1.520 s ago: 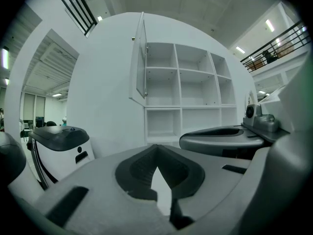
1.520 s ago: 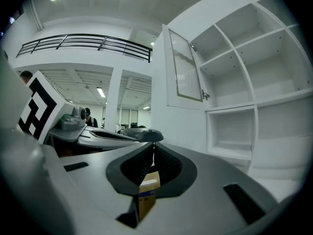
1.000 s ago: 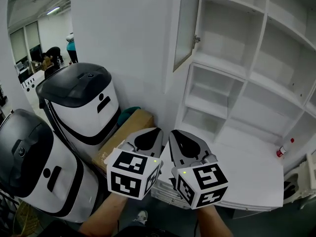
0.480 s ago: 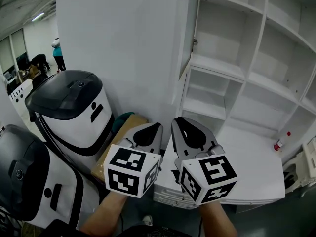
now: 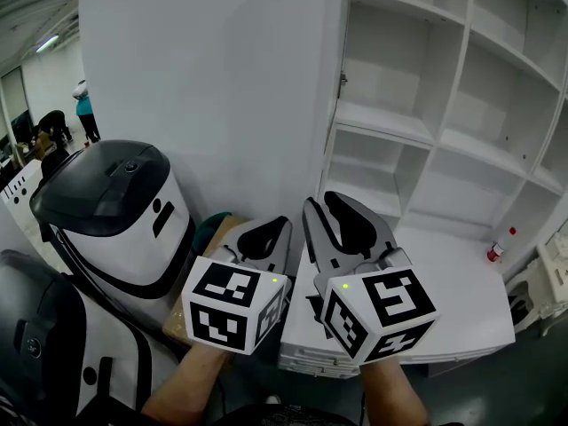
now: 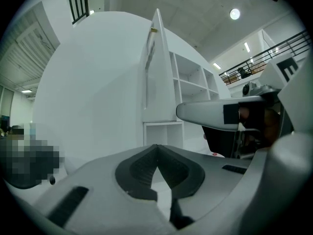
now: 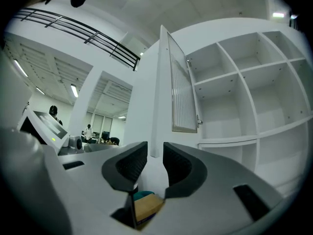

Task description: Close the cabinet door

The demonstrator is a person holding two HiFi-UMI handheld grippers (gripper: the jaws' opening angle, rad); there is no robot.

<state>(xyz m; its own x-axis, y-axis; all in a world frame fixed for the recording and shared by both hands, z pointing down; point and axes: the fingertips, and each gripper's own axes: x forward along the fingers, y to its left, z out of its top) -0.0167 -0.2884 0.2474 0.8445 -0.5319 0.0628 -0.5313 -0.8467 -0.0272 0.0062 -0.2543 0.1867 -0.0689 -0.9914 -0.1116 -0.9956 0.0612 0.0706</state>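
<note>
The white cabinet door (image 5: 336, 69) stands open, edge-on to me, with a small knob (image 5: 343, 80) on its shelf side. It hangs on a white shelf unit (image 5: 444, 140) of open compartments. Both grippers are held side by side low in the head view, short of the door and touching nothing. My left gripper (image 5: 282, 227) is shut and empty; in its own view the door's edge (image 6: 157, 67) rises ahead. My right gripper (image 5: 321, 202) has its jaws opening, with nothing between them (image 7: 155, 156); the door (image 7: 182, 92) and knob (image 7: 199, 122) show above them.
Two white-and-black machines (image 5: 115, 202) (image 5: 35, 344) stand at the left, with a cardboard box (image 5: 213, 242) beside them. A white wall panel (image 5: 213, 87) runs left of the door. A small red-capped bottle (image 5: 493, 251) sits on the unit's low ledge (image 5: 444, 300). People stand far back (image 5: 82, 105).
Both grippers have risen and come nearer the cabinet. The door now looks more edge-on. The right jaws, closed before, have parted a little.
</note>
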